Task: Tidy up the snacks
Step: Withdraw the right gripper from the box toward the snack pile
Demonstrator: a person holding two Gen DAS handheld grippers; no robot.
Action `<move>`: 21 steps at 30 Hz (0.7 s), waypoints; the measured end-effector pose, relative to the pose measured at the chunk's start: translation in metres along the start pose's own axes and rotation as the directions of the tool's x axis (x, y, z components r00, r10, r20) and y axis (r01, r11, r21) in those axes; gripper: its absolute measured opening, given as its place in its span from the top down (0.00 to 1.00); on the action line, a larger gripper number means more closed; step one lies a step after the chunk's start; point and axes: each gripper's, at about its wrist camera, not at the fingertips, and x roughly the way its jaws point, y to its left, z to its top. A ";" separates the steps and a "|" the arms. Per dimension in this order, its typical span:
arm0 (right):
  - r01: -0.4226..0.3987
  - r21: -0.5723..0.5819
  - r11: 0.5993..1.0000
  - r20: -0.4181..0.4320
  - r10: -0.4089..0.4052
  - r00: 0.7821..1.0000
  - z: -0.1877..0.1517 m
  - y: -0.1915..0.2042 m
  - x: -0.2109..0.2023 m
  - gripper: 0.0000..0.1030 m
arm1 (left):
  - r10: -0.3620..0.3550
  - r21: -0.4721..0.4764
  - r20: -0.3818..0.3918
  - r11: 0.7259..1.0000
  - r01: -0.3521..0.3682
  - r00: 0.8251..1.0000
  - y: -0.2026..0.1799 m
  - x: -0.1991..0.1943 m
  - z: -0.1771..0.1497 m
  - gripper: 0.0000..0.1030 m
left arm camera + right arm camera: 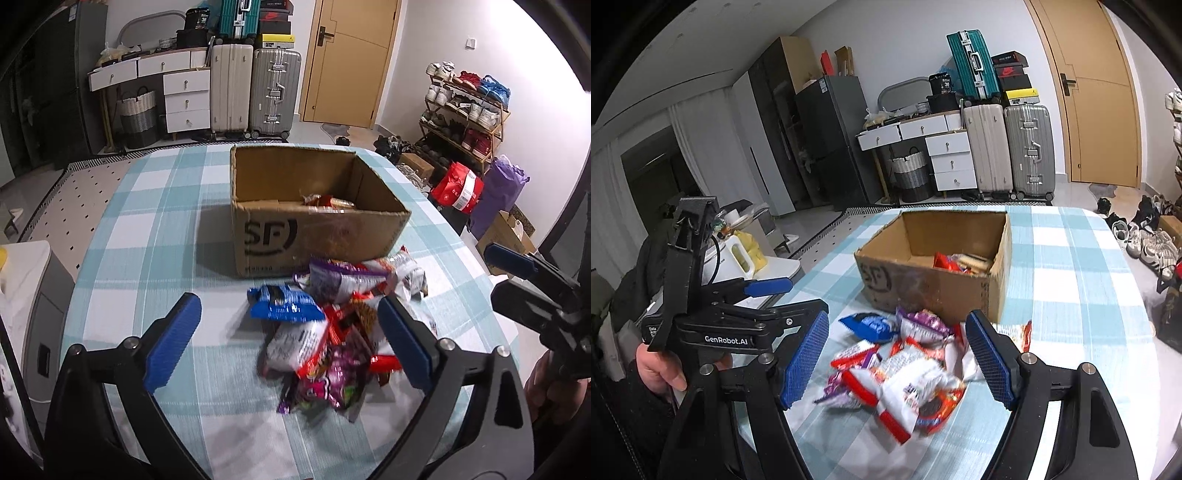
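An open cardboard box (314,236) marked SF stands on the checked tablecloth, with a few snack packets (325,201) inside. A pile of snack packets (332,321) lies in front of it, with a blue packet (284,306) at its left. My left gripper (291,339) is open above the pile's near side, empty. In the right wrist view the box (934,280) and pile (905,365) show again. My right gripper (897,362) is open over the pile, empty. The left gripper (768,286) shows at the left there.
The table (166,221) has a blue and white checked cloth. Its right edge drops to bags (458,188) and a shoe rack (465,110). A white side cabinet (26,277) stands left of the table. Suitcases (255,92) and drawers stand at the far wall.
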 end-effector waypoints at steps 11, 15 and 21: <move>0.001 0.013 1.000 -0.029 -0.001 1.000 -0.027 0.012 -0.001 0.22 | -0.003 -0.012 -0.006 1.000 0.003 1.000 0.004 -0.008 -0.025 0.01; 0.002 0.027 1.000 -0.048 0.000 0.999 -0.029 0.010 0.006 0.21 | -0.003 -0.013 -0.008 1.000 0.003 1.000 0.007 -0.007 -0.033 0.01; 0.004 0.051 0.999 -0.085 0.000 0.996 -0.035 0.008 0.020 0.21 | -0.008 -0.024 -0.023 1.000 0.007 1.000 0.013 0.001 -0.042 0.01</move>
